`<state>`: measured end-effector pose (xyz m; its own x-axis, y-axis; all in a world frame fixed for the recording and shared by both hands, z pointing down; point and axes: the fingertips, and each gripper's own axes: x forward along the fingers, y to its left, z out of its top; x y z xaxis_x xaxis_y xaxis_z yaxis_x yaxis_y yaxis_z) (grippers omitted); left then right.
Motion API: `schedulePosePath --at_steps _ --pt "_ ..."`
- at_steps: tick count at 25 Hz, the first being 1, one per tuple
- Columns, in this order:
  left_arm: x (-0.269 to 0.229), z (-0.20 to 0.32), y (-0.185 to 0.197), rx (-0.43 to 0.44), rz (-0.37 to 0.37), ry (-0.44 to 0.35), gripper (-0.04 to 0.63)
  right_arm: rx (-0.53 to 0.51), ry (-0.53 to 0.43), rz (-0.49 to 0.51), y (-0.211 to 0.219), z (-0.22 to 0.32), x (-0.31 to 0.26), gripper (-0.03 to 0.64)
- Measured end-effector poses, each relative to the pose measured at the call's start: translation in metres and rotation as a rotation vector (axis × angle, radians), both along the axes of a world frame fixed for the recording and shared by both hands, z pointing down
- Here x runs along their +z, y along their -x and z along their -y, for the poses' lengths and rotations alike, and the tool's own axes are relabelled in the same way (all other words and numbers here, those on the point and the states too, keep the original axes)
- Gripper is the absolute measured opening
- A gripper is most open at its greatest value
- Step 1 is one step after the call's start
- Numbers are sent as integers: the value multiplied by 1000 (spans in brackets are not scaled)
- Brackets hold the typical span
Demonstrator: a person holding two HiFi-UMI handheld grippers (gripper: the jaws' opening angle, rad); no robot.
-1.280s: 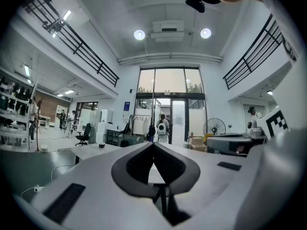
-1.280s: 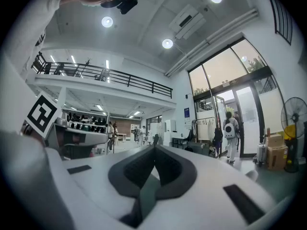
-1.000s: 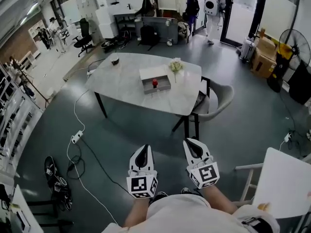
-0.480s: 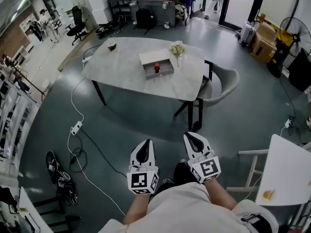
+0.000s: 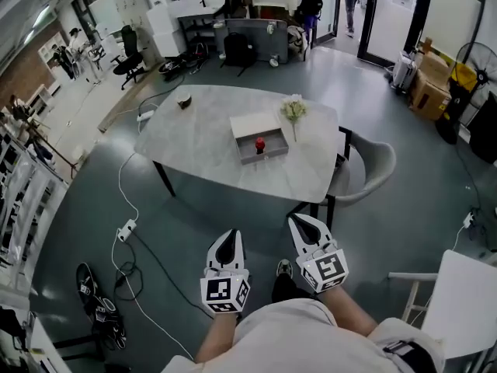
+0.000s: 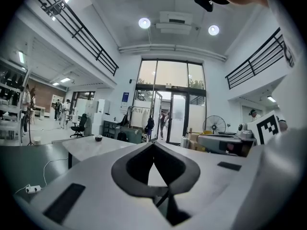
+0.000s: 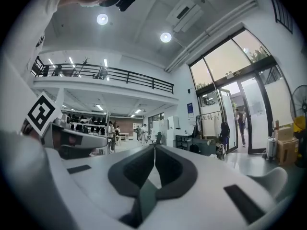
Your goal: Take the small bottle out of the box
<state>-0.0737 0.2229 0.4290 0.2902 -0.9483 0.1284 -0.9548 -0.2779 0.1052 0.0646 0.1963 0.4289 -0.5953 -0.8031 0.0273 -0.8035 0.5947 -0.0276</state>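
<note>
Small bottle (image 5: 260, 144) stood upright in open box (image 5: 264, 158) mid tabletop (image 5: 194, 138). Left gripper (image 5: 227, 243) and right gripper (image 5: 307, 228) held near body, well apart from box. Fingers (image 6: 129, 166) closed, nothing gripped, likely because reach not yet begun.

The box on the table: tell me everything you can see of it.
The box is shallow, pale grey, rectangular and open on top, with a lighter flap laid back behind it. It lies flat near the middle of the table, beside white flowers. A small red thing, likely the bottle, stands inside. Nothing else touches it.
</note>
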Motion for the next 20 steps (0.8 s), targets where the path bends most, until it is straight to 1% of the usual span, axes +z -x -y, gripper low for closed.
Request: schedulePosePath --at_steps 4,8,10,13,20 --pt "-10 61 8 -23 0 -4 24 -41 -14 6 11 64 -14 26" --pt "-11 116 4 -34 4 -7 23 -77 -36 -6 10 117 -23 28" --pt "-8 131 0 -35 2 7 24 -78 -19 -11 3 133 -21 28" --pt "4 146 -5 -26 -4 52 24 -68 23 -10 -4 153 -10 28" --pt "35 205 5 -9 2 118 24 -58 92 -57 7 201 28 28"
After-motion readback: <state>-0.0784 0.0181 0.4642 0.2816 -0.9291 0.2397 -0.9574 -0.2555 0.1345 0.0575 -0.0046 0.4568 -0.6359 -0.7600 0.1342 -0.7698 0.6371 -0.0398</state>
